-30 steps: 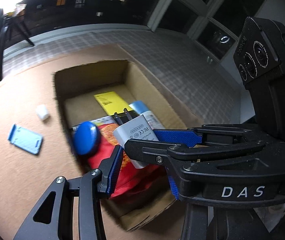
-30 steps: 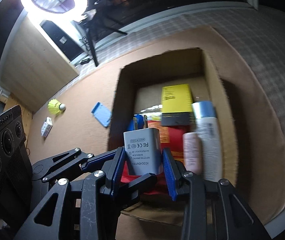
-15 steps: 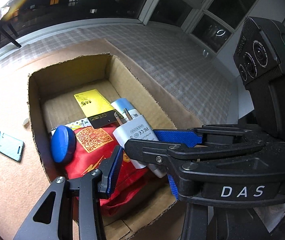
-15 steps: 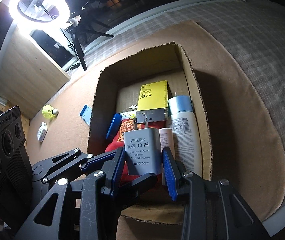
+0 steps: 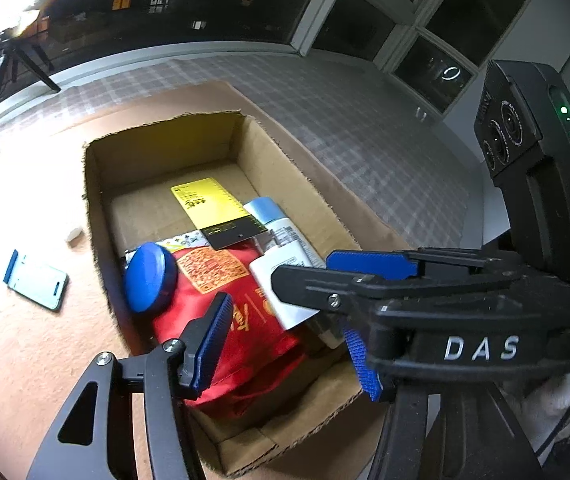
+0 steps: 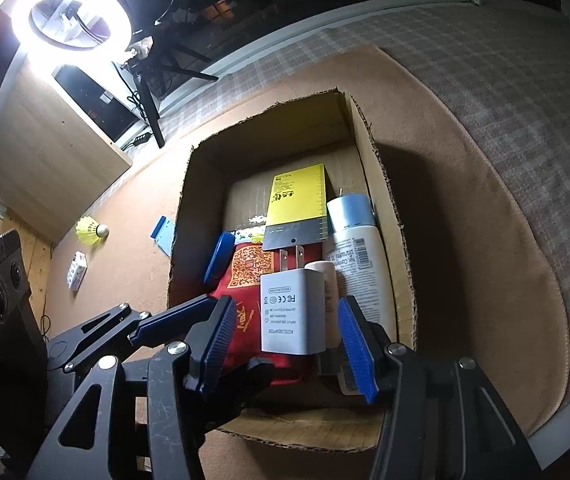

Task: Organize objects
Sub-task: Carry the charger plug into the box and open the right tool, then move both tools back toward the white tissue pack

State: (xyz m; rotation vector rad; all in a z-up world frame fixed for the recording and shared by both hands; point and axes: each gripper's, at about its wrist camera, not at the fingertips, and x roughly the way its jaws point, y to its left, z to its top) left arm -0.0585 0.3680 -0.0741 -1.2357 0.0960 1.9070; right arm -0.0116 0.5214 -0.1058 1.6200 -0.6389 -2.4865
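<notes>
Between my right hand-held gripper's (image 6: 287,344) opening pads, both hand-held grippers releasing, the white USB charger (image 6: 291,312) looks light, rigid, slick; I'd grip its flat sides.

Home room at night: plaid floor covering (image 6: 505,80), dark windows (image 5: 365,12), ring light (image 6: 71,14).

— What is showing in the brown cardboard box (image 6: 381,184)?
— A white charger (image 6: 291,312) is lying on a red bag (image 6: 245,280) printed in orange; a yellow card (image 6: 297,198) is sitting far back, a blue disc (image 5: 149,278) left.
</notes>
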